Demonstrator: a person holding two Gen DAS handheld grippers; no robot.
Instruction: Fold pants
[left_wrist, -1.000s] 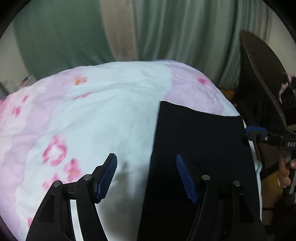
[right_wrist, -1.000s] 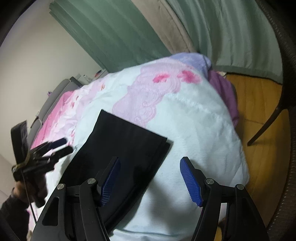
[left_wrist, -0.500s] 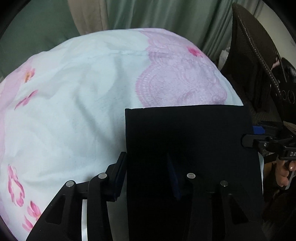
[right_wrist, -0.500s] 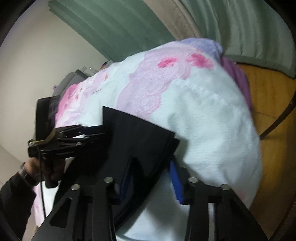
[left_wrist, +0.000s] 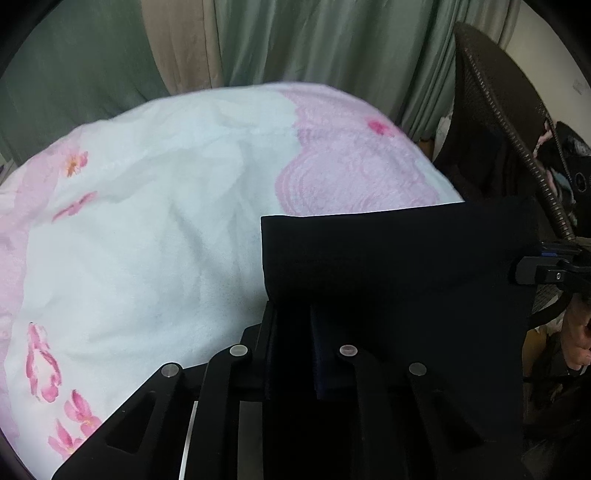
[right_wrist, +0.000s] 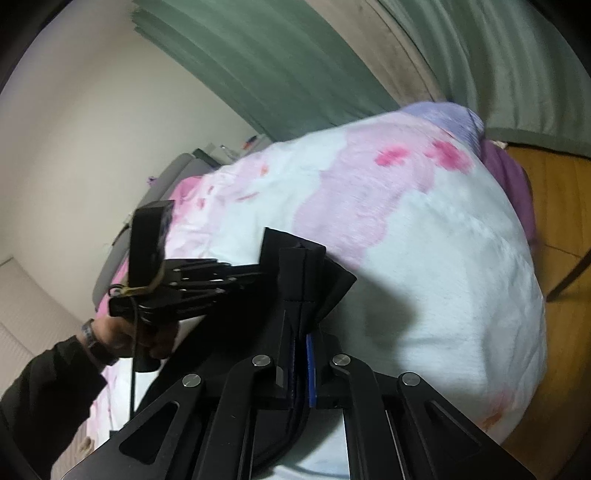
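Folded black pants (left_wrist: 388, 266) lie on the near right part of a bed. In the left wrist view my left gripper (left_wrist: 293, 314) has its jaws closing on the near left edge of the cloth, which sits between the pads and bunches up there. My right gripper (right_wrist: 301, 317) is shut on the right edge of the pants (right_wrist: 332, 280), with several cloth layers pinched between its blue pads. Each gripper shows in the other's view: the left gripper (right_wrist: 255, 275) reaches in from the left, and the right gripper (left_wrist: 532, 266) sits at the cloth's right edge.
A white and pink flowered blanket (left_wrist: 147, 240) covers the bed. A dark wicker chair (left_wrist: 498, 129) stands to the right and green curtains (left_wrist: 332, 55) hang behind. Wood floor (right_wrist: 554, 192) lies beyond the bed's far corner. A person's hand (right_wrist: 122, 332) in a dark sleeve holds the left gripper.
Both grippers went from wide open to closed on the pants' edges. The left one moved forward and down onto the cloth, and the cloth now bunches up at both grips.
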